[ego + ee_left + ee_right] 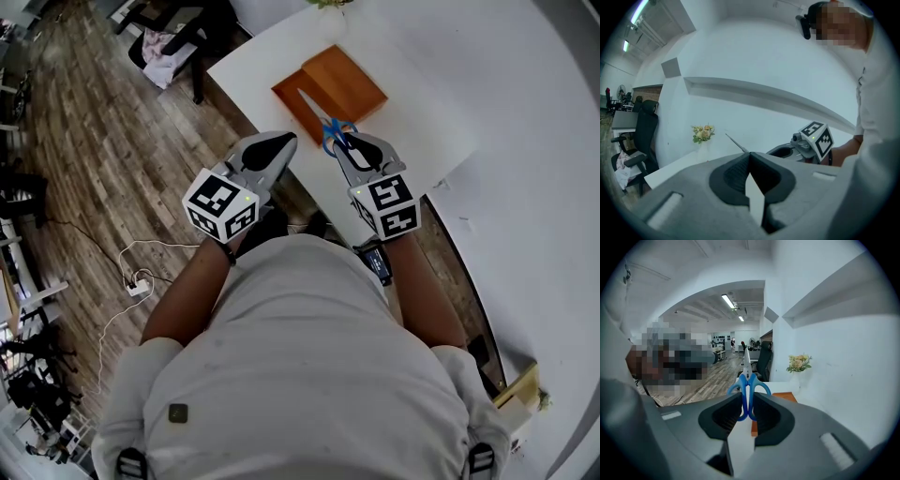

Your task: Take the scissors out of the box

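So the right gripper [349, 141] has its two jaws pinched on the blue plastic handles of the steel-bladed scissors [333, 131]. In the right gripper view the handle loops [748, 390] sit squeezed between the dark ribbed pads and the blades poke straight out ahead. From the head view the handles hang just off the near edge of the flat orange-brown wooden box [342, 84], and the blades reach across its left part; can't tell if the tips touch it. The box sits on the white table [422, 75]. The left gripper [281, 141] is just beside that same near edge, on the left of the scissors, and in its own view the jaw tips [750, 157] meet with nothing between them. A little bunch of pale flowers [798, 363] sits well beyond the box by the white wall.
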